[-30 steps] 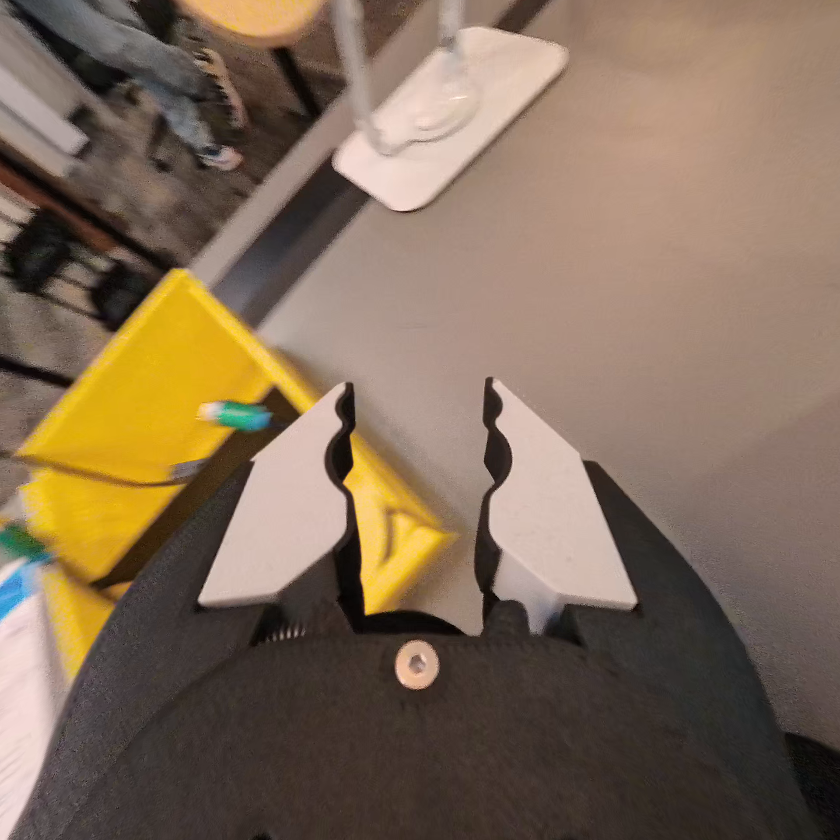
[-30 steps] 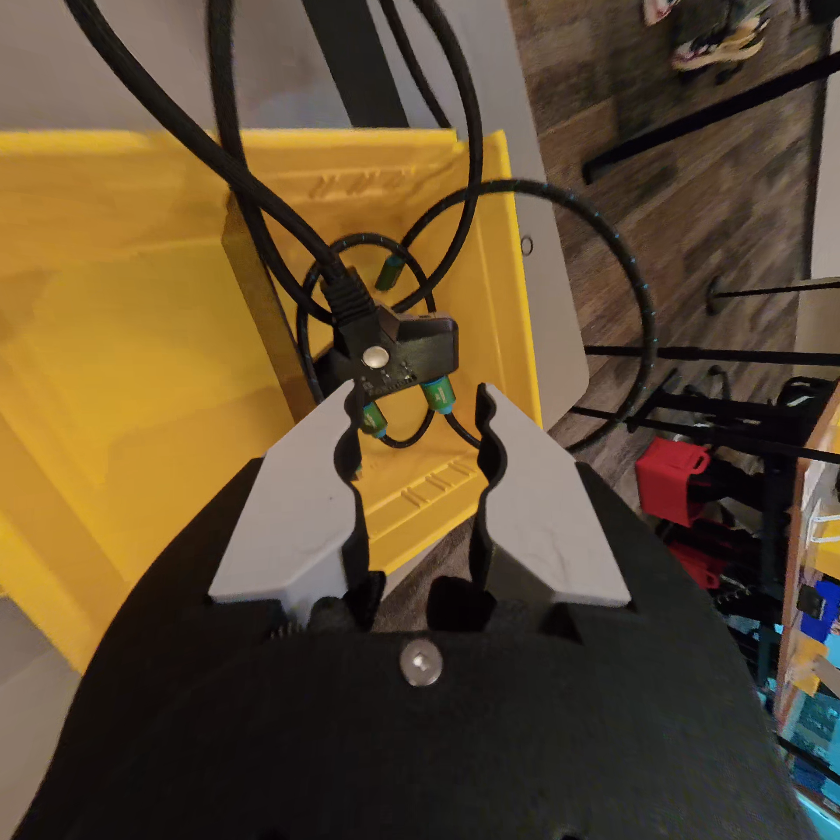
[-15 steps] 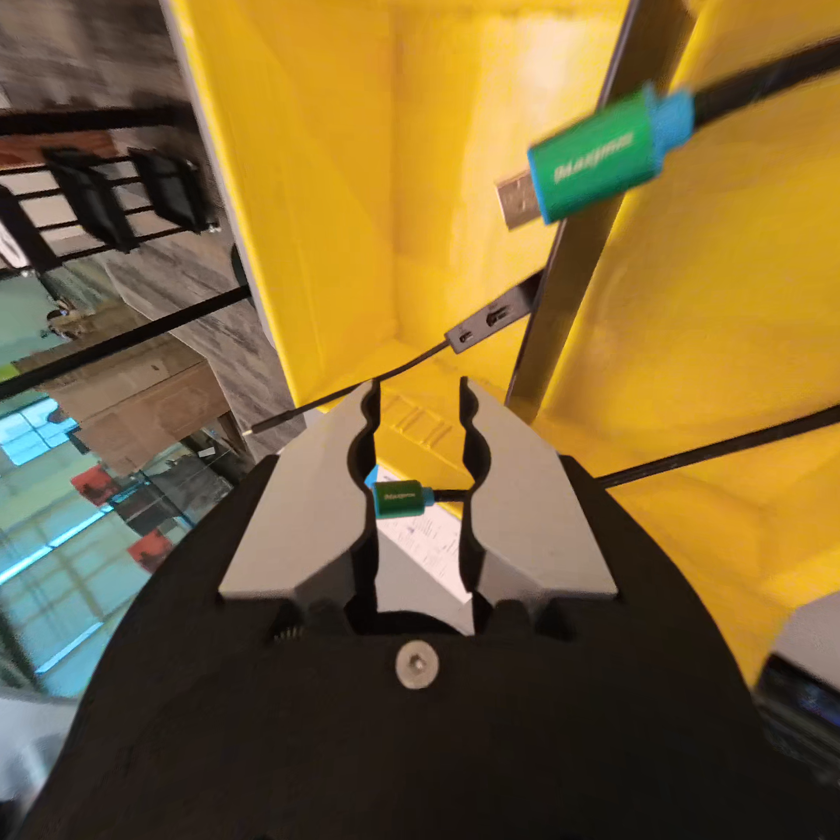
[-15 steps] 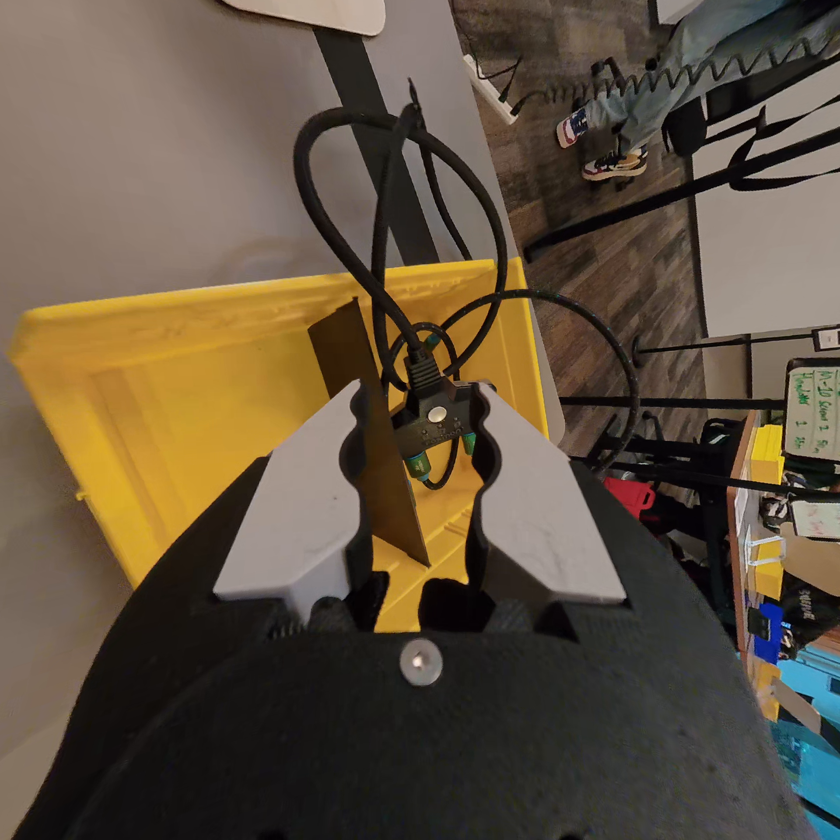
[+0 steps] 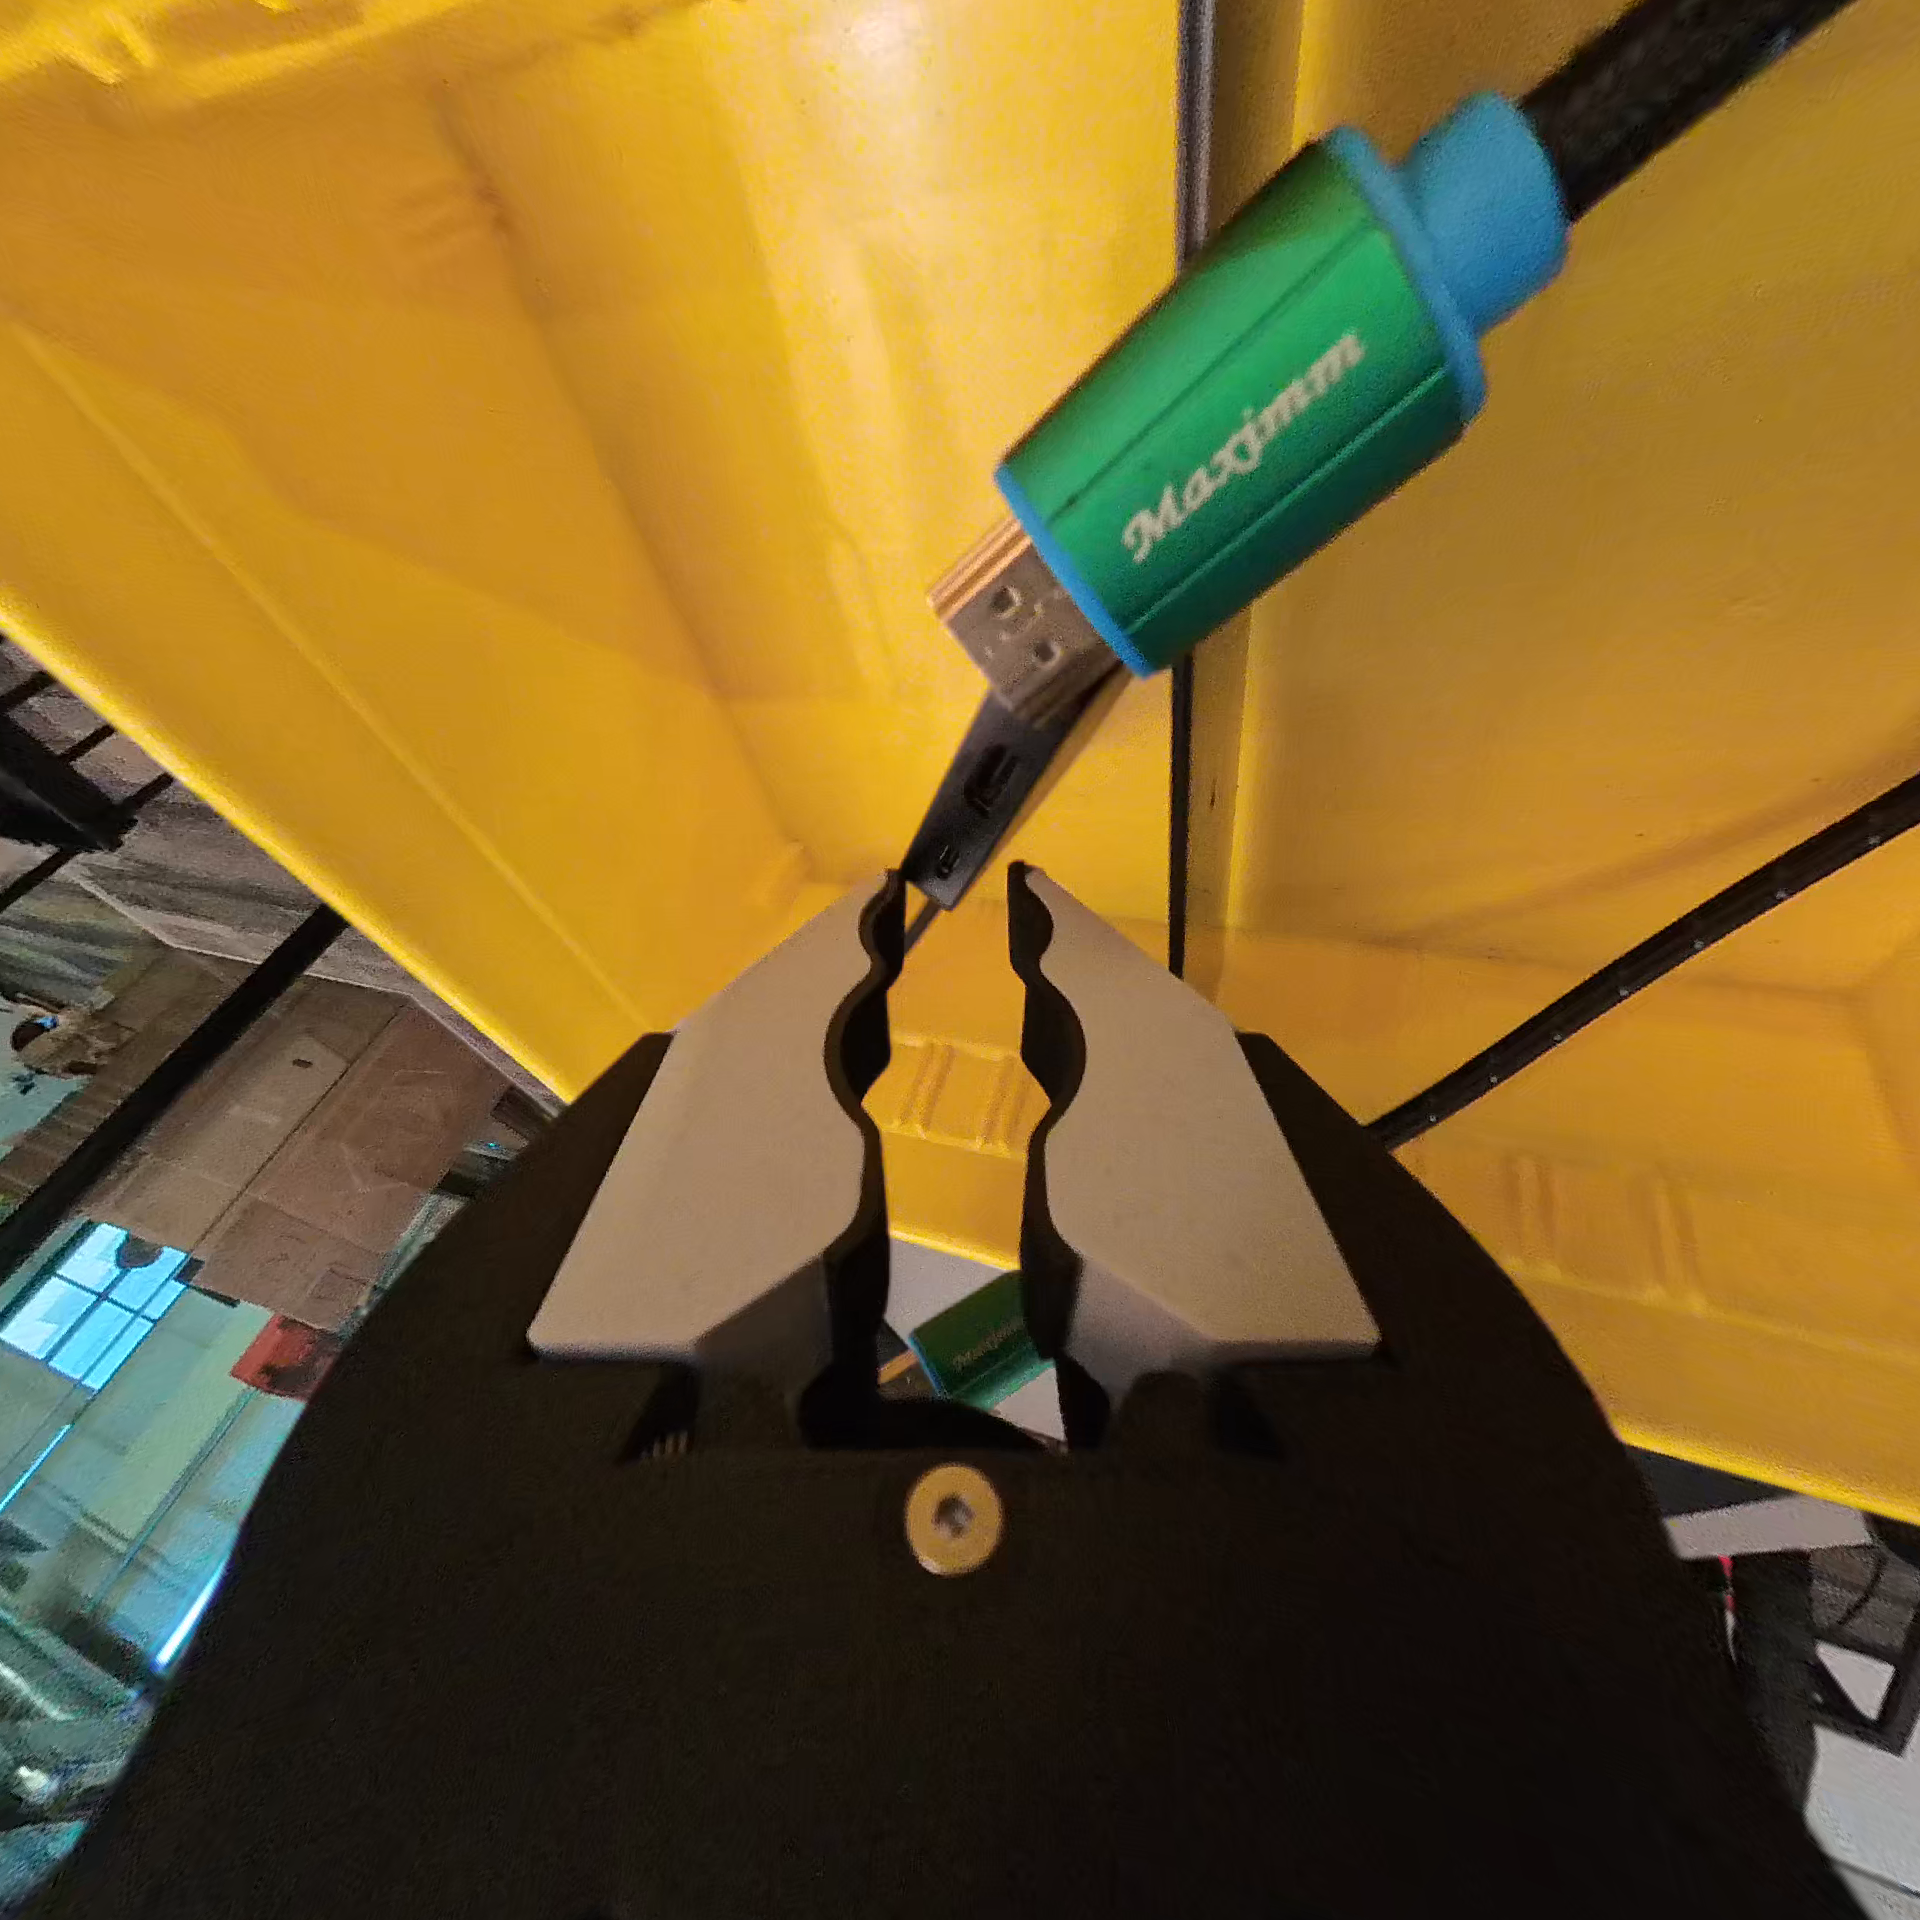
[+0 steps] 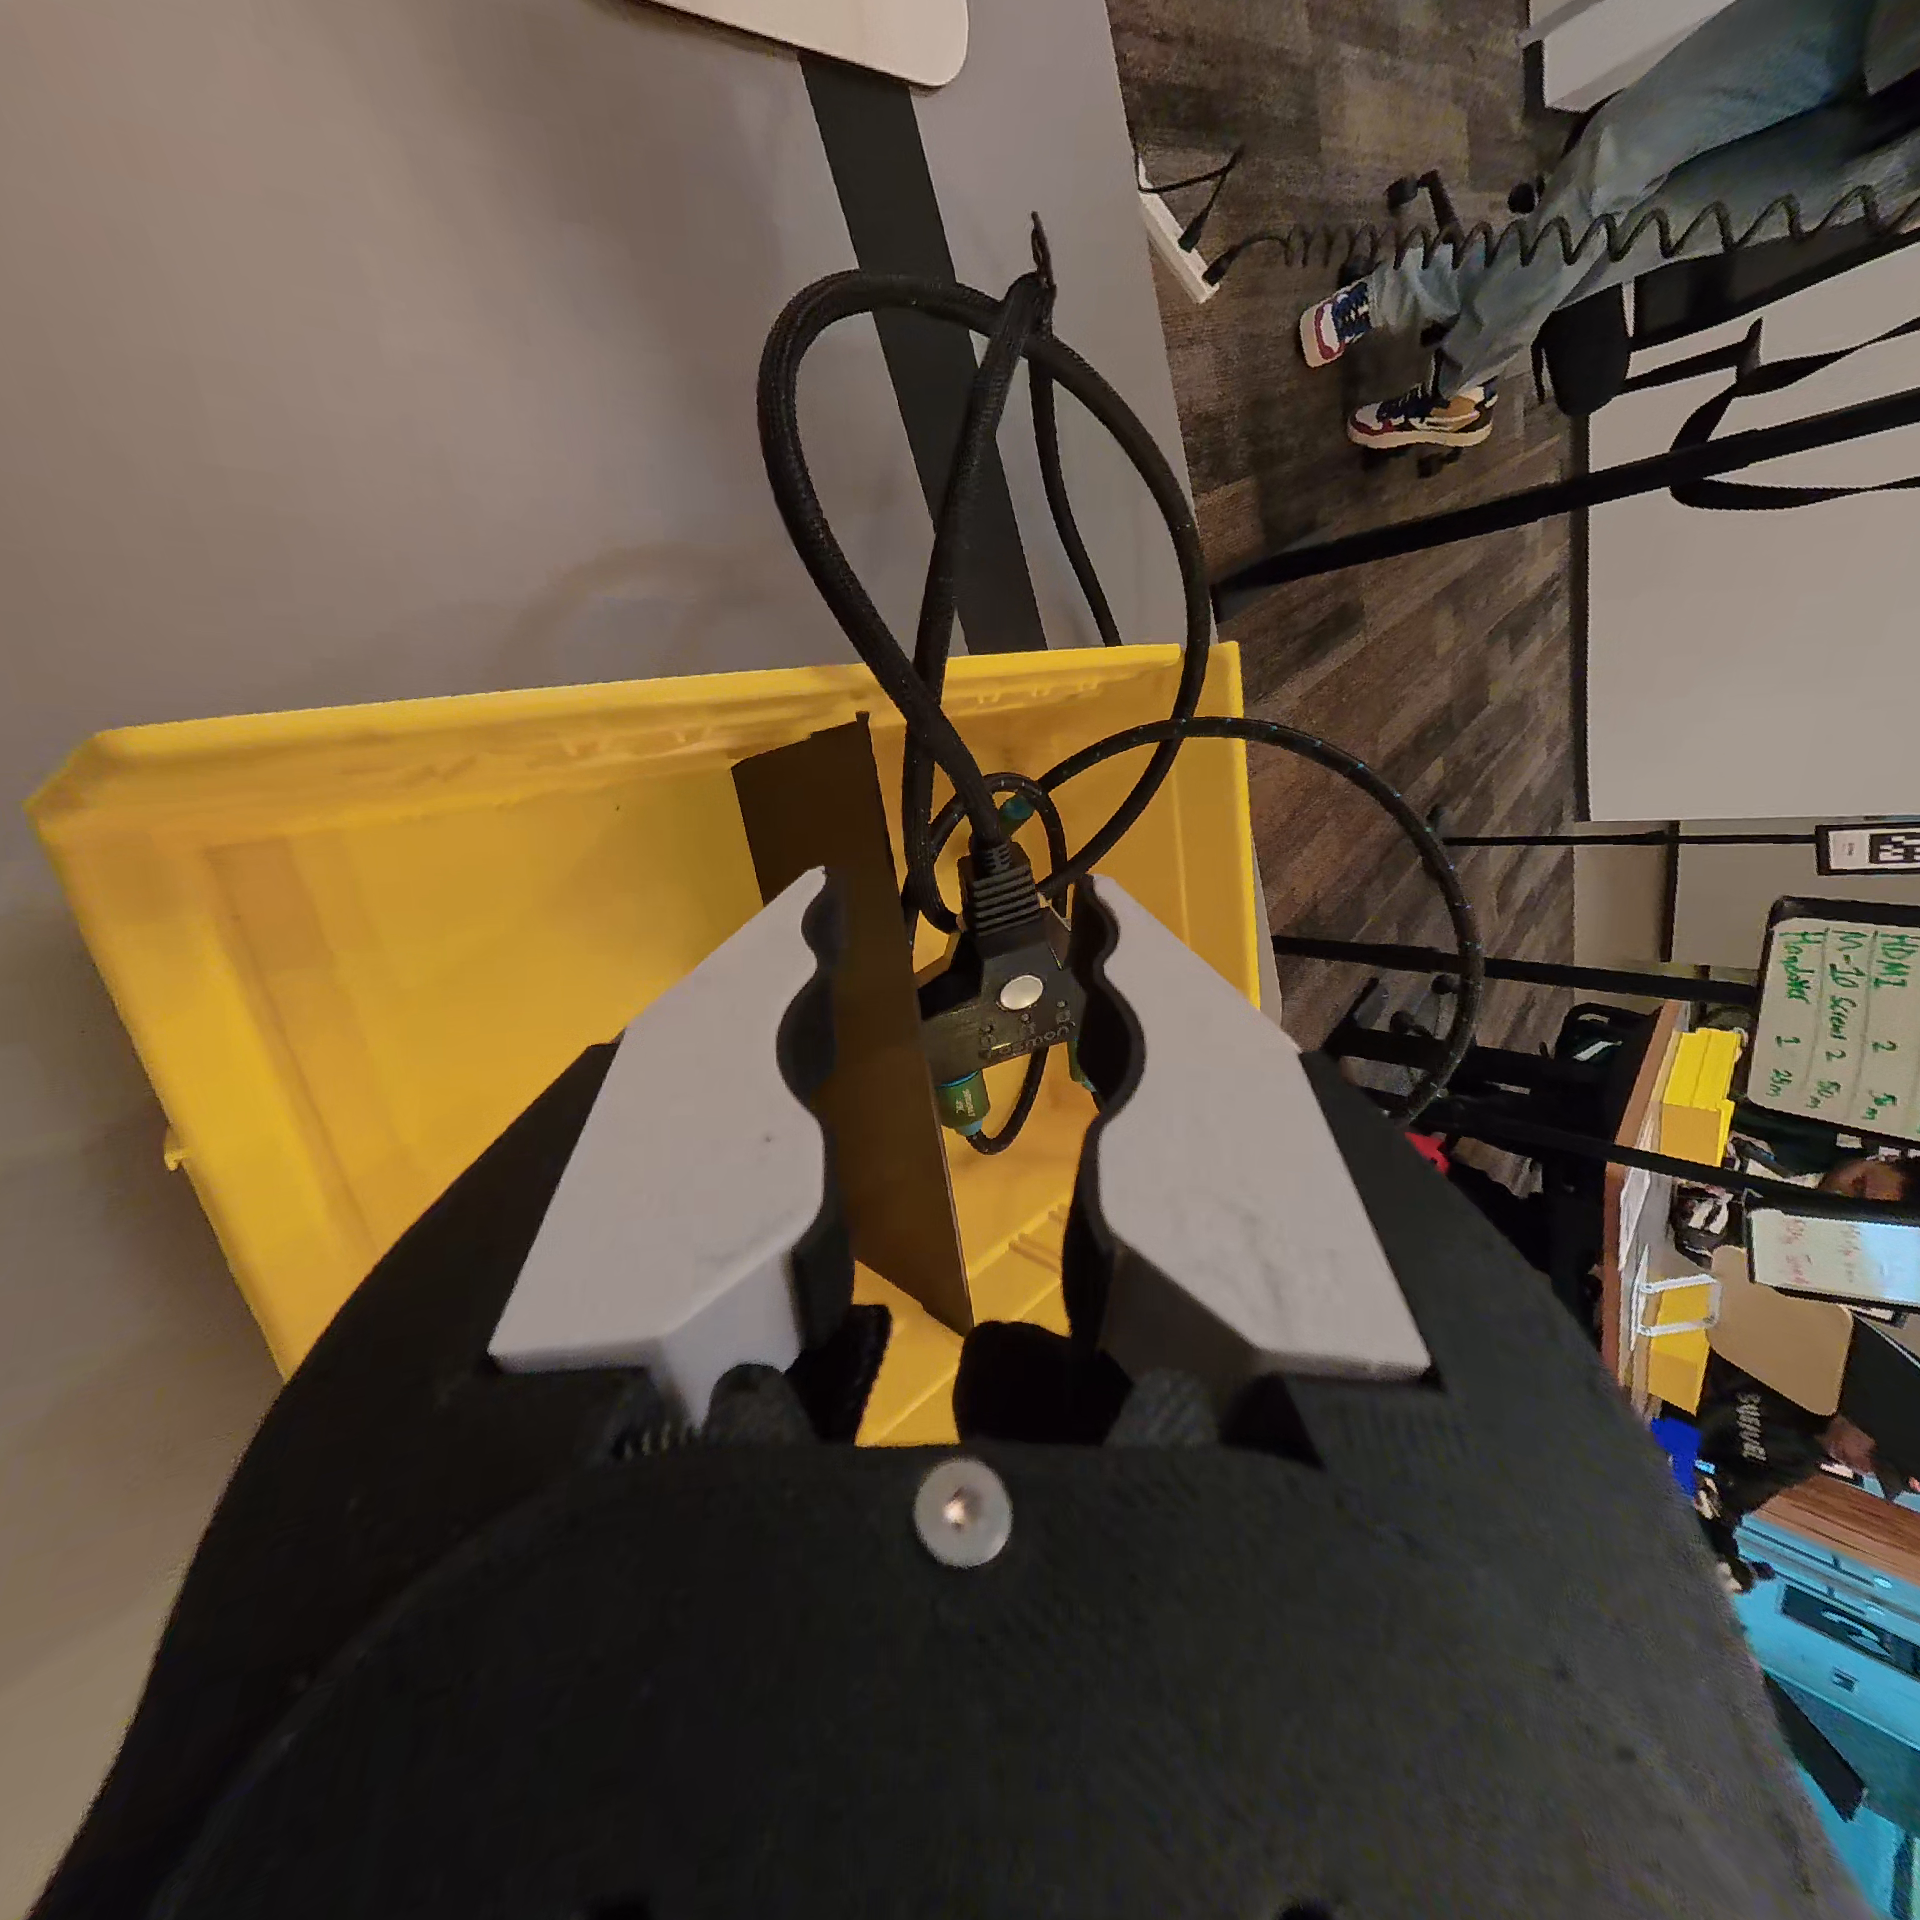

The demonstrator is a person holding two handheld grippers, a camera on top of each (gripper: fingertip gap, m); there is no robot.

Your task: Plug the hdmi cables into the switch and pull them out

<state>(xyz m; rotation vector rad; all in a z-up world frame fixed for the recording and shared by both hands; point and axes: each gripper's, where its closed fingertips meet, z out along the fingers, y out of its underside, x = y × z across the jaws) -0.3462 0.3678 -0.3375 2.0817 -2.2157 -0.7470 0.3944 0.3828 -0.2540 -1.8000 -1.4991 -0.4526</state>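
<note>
Your left hand-held gripper (image 5: 951,883) is released, its grey fingers (image 5: 727,1164) parted with nothing between the tips. It points into the yellow bin (image 5: 436,436). Just ahead and above the tips hangs a loose HDMI plug (image 5: 1257,416): a green metal shell with blue collars at both ends, white lettering along its side, a bare silver connector at the front and a black braided cable running off to the upper right. Right at the fingertips, a slim black connector (image 5: 971,805) on a thin cable lies against the bin's dark divider (image 5: 1184,582). Low between the fingers, near the gripper's body, a second green plug (image 5: 971,1340) shows, partly hidden.

Your right hand-held gripper (image 6: 961,888) is also released, its fingers (image 6: 675,1132) wide apart and empty. Framed between them, inside the bin's (image 6: 436,935) right compartment beside the brown divider (image 6: 873,1039), sits the switch (image 6: 1003,1013): a small black angular box with a round silver button on top. A thick black braided cable (image 6: 821,499) enters its far end and loops up over the bin wall above the grey bench (image 6: 416,343). Two green plugs (image 6: 961,1103) with blue collars are seated in its near side, joined by a short black loop. The bin stands at the bench's edge, with wood-look floor (image 6: 1382,644) beyond.
</note>
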